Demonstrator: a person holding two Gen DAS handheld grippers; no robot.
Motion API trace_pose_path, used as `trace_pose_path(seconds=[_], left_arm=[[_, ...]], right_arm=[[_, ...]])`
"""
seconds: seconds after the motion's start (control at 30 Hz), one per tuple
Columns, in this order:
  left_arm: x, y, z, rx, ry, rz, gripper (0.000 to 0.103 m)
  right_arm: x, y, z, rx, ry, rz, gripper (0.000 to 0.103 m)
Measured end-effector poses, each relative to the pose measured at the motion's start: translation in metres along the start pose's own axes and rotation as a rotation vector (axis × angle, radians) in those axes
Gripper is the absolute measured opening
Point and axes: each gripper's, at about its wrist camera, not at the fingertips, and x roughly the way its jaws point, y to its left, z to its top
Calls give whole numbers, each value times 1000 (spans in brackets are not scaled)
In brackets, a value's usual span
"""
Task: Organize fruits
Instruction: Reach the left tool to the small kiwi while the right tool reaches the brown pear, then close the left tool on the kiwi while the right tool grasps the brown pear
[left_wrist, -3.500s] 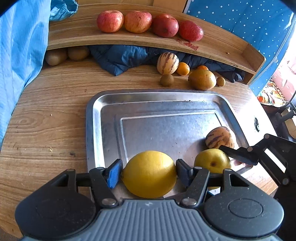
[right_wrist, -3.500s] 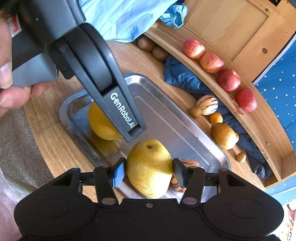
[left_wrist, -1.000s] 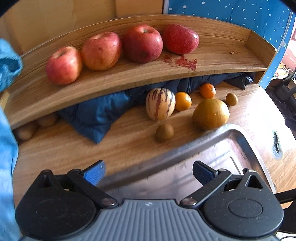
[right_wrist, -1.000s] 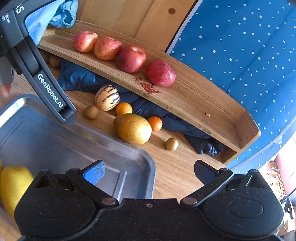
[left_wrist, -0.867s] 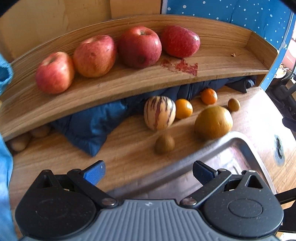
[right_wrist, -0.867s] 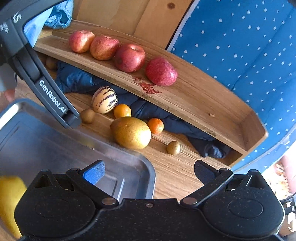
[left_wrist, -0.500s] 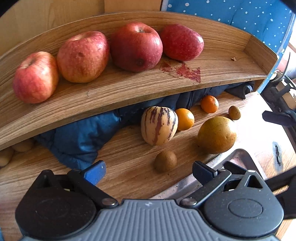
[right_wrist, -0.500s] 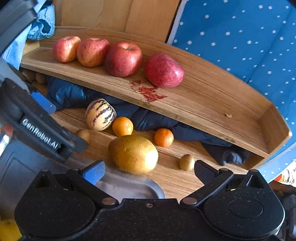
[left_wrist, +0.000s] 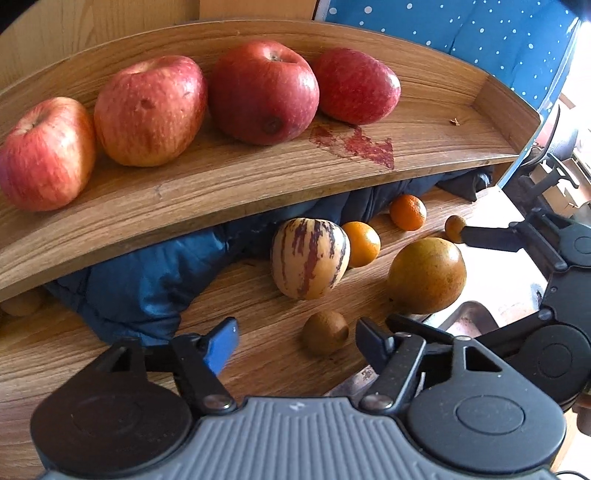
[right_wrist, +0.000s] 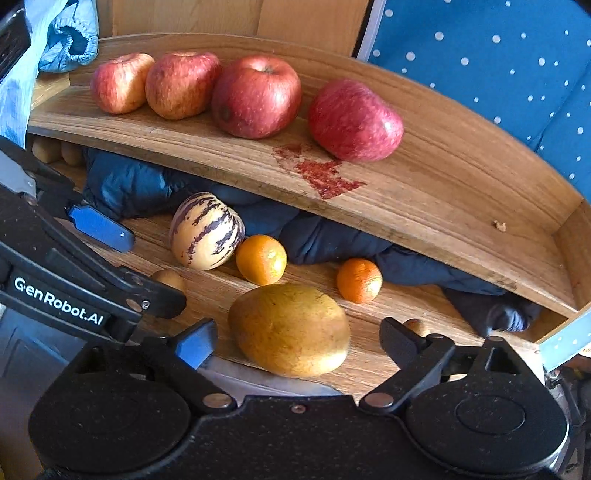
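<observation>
Both claws spread, empty: right gripper (right_wrist: 297, 341) flanks brown pear (right_wrist: 290, 328); left gripper (left_wrist: 295, 341) nears kiwi (left_wrist: 325, 332); crowded approach risks collision, rolling fruit.

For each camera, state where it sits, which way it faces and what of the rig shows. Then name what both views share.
Left wrist: behind the open left gripper, facing the apples on the wooden shelf and a small brown fruit; the right gripper shows at the right edge.
Right wrist: behind the open right gripper, facing the brown pear; the left gripper crosses on the left.
Shared: apples, striped melon, oranges, brown pear.
</observation>
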Motion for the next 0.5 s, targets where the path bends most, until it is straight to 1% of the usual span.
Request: trace_pose_path(seconds=[0.1,0.13,0.2,0.23,0.3,0.33,0.37,0.4,0.43,0.5], left_arm=[[3,-1,0,-5,11,-15,63],[3,-2,0,0,5,-13,62],[2,-3,0,10,2,-8,57],[2,-4,0,14,0,-10,55],[2,-4,0,12,-1,-23,46],[2,-4,1,12,0,-29,43],[3,-5,1,13,1,-33,37],[3,-5,1,12,2,-38,32],[3,-5,1,8,2,-43,30],[2,-6,0,7,2,-41,30]], right_arm=[[2,1,-1,-2,6,5,88],[4,1,-1,-3,5,2,87],[5,0,-1,1,5,-1,83],[6,-1,-1,5,3,3,83],[6,-3,-1,8,-4,11,80],[7,-4,-1,7,-9,15,79],[4,-2,-1,5,-14,18,76],[4,-2,-1,0,-19,23,70],[4,-1,-1,-4,-23,27,68],[3,1,-1,-8,-28,17,68]])
